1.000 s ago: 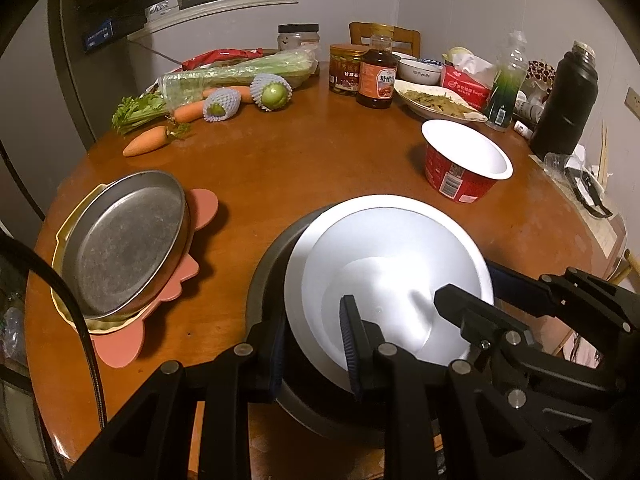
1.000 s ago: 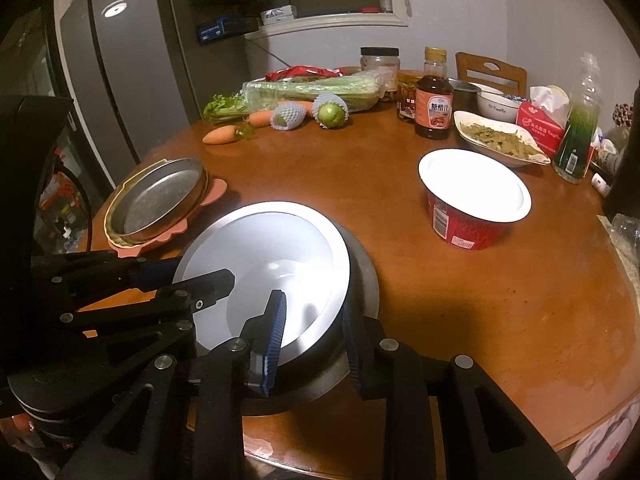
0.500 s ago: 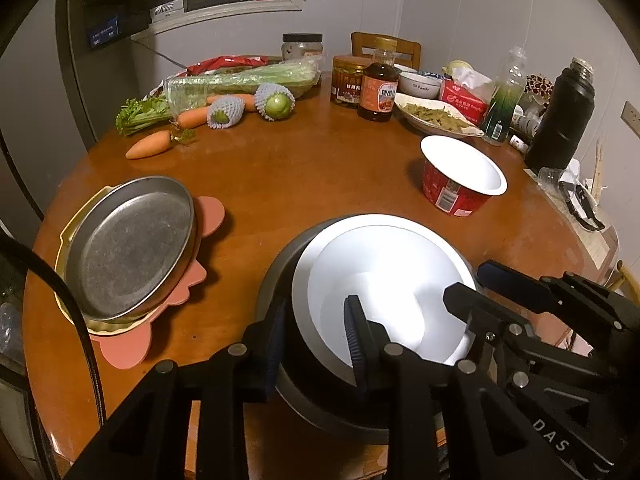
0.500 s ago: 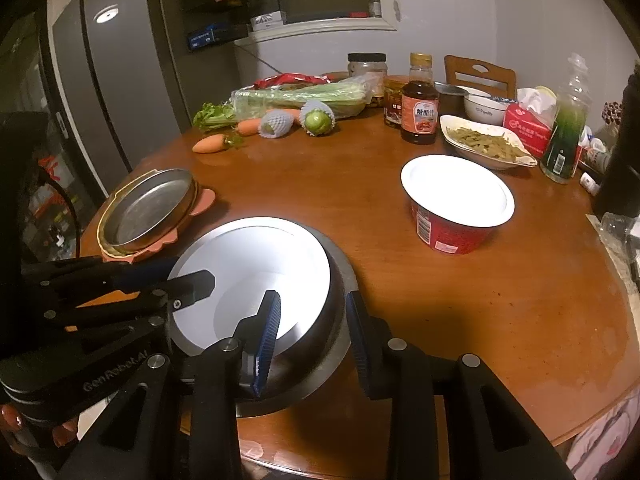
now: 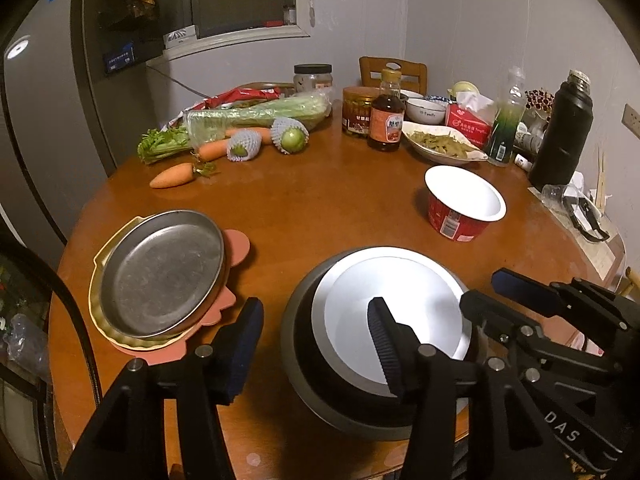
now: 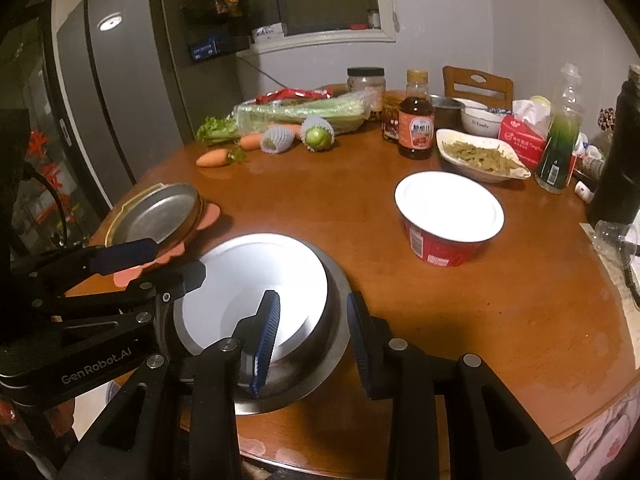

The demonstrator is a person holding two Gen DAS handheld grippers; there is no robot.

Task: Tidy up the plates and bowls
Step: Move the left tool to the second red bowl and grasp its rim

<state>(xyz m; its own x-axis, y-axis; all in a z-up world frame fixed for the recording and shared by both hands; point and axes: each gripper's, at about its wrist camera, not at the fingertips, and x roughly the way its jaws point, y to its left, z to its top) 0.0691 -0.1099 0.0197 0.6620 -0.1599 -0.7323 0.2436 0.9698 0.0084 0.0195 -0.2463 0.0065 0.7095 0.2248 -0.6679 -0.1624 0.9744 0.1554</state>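
I've just nested the white bowl (image 5: pixel 394 316) inside the steel bowl (image 6: pixel 320 344) at the table's (image 5: pixel 320 208) near edge. My left gripper (image 5: pixel 316 340) is opening, nothing pinched; my right gripper (image 6: pixel 312 340) straddles both rims, part-open, gripping nothing. Next, probably the red cup (image 6: pixel 446 216).

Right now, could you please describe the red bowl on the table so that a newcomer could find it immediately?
On the round wooden table, look right of the nested white bowl in the steel bowl near the front edge. There stands the red paper bowl, alone on bare wood. Only it has printed red sides and a wide white rim; the oval white dish of greens lies behind it.
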